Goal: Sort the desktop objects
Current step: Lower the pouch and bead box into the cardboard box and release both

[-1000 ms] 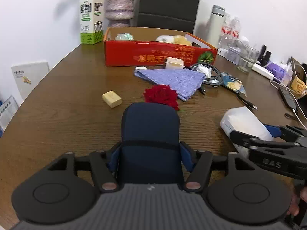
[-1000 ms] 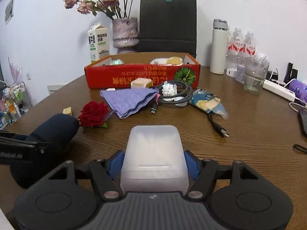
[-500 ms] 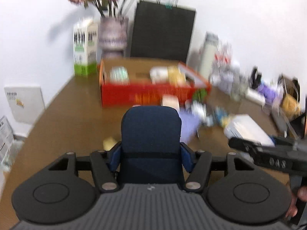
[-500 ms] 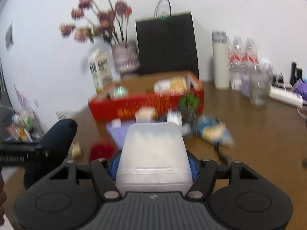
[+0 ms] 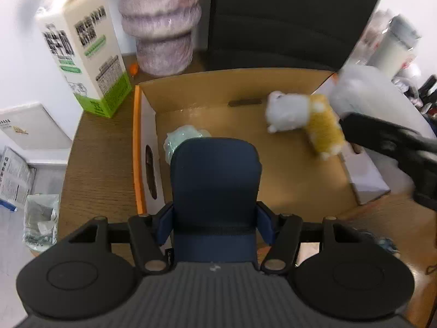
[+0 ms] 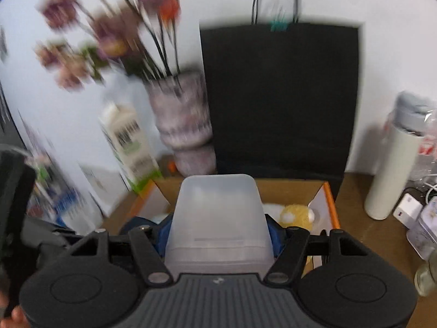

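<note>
My left gripper (image 5: 215,220) is shut on a dark blue case (image 5: 215,186) and holds it above the open cardboard box (image 5: 286,180), over its left part. Inside the box lie a pale green wrapped item (image 5: 181,138), a white plush (image 5: 288,113) and a yellow plush (image 5: 325,131). My right gripper (image 6: 218,235) is shut on a translucent white plastic box (image 6: 218,218) and holds it above the near side of the cardboard box (image 6: 289,188). The right gripper shows blurred at the right of the left wrist view (image 5: 393,142).
A milk carton (image 5: 82,52), a patterned vase (image 5: 161,22) with dried flowers (image 6: 109,32) and a black paper bag (image 6: 278,95) stand behind the box. A white flask (image 6: 393,164), a charger and jars stand to the right. Papers lie left of the table.
Both grippers have risen and moved forward from the near table, with the case and the plastic box held, to over the cardboard box. The rose, cloth and cables have left view.
</note>
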{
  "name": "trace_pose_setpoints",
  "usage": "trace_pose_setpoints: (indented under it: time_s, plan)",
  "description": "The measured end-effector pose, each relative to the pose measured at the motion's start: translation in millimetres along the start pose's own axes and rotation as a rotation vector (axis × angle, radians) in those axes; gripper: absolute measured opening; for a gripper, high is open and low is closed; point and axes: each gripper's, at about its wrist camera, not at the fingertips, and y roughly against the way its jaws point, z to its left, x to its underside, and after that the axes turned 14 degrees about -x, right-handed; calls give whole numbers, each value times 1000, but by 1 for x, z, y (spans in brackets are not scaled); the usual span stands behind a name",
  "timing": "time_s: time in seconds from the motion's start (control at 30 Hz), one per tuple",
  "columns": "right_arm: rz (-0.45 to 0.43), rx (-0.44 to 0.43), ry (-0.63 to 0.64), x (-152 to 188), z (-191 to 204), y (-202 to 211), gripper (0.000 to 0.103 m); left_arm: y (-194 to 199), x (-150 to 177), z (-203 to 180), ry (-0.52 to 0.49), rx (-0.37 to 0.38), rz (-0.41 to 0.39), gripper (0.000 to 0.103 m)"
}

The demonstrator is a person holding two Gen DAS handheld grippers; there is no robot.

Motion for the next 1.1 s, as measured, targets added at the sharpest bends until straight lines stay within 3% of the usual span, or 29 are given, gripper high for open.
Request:
trace_pose_setpoints:
  time_s: [0.1, 0.17, 0.33, 0.47, 0.6, 0.7, 0.83, 0.97, 1.1]
  plan:
    - [110, 47, 2, -11, -10, -53, 65, -23, -18, -1, 4, -37, 35, 63]
    - [128, 54, -7, -11, -15, -79, 65, -37, -28, 0, 18, -48, 17, 63]
    - [86, 19, -73, -7, -37, -120, 65, -63, -37, 9, 107, -33, -15, 64]
    - [64, -19, -150, -1, -51, -144, 65, -60, -27, 9, 75, 20, -23, 60]
    - [77, -47, -173, 5, -52, -160, 66, -32, -20, 18, 60, 41, -99, 78]
    - [86, -32, -182, 1, -47, -154, 67, -4, -19, 32, 78, 41, -157, 79]
    - [31, -9, -164, -11, -36, -118, 72, 30, -19, 53, 148, -1, -195, 83]
    - [1, 29, -123, -9, -27, -71, 74, 43, -1, 59, 184, -59, -190, 87]
    - [14, 89, -54, 14, -19, -35, 75, 48, 34, 56, 158, -103, -197, 93]
